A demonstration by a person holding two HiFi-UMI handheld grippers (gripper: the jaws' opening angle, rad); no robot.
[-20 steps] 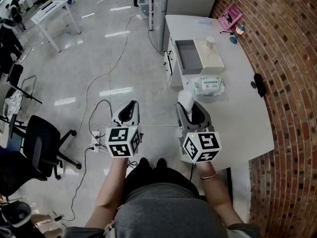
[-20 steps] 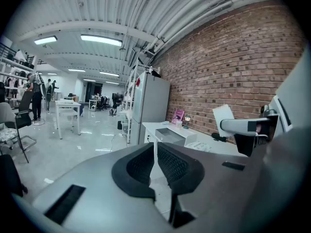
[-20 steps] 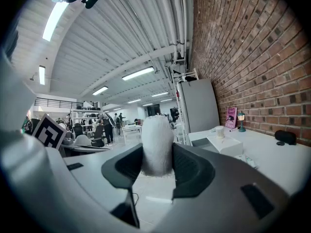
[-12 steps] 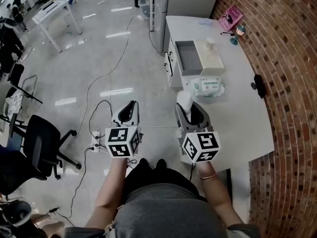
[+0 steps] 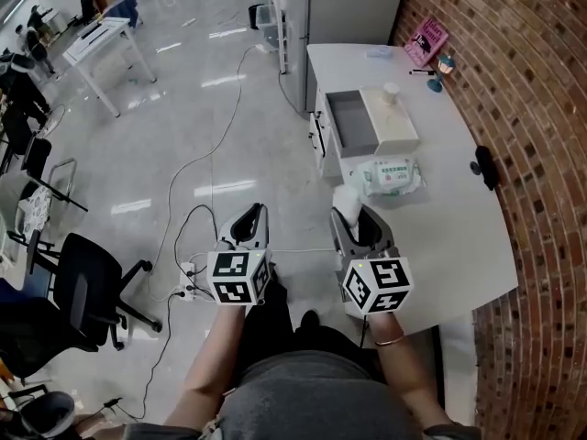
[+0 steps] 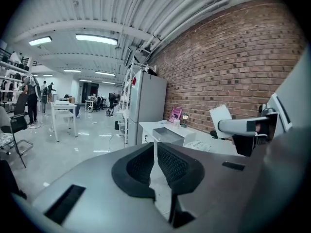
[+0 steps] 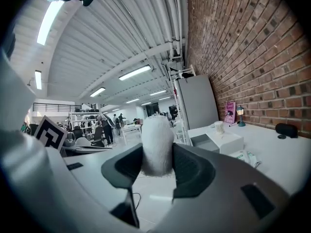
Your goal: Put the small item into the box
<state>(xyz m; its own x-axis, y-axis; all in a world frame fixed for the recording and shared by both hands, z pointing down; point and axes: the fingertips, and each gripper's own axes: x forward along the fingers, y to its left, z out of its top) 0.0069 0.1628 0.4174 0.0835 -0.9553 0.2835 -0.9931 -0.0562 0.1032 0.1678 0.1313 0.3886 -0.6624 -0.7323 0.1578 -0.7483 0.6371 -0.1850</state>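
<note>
In the lower middle of the head view both forearms reach forward from the body, level and side by side, marker cubes nearest the camera and jaws pointing up the frame. The left gripper (image 5: 248, 223) hangs over the floor; its own view shows its jaws drawn together to a thin slit with nothing between them. The right gripper (image 5: 353, 220) sits over the near left edge of the white surface (image 5: 449, 232). Its jaws are clamped on the small white item (image 5: 345, 200), a fuzzy, round-ended cylinder. The pads press on its two sides, and its rounded end sticks out past the jaw tips. Its long axis runs along the jaws, pointing up the frame toward the box. Just beyond it lies a pack of wipes (image 5: 394, 175). Farther up the surface stands the open grey box (image 5: 352, 124), well apart from the item.
</note>
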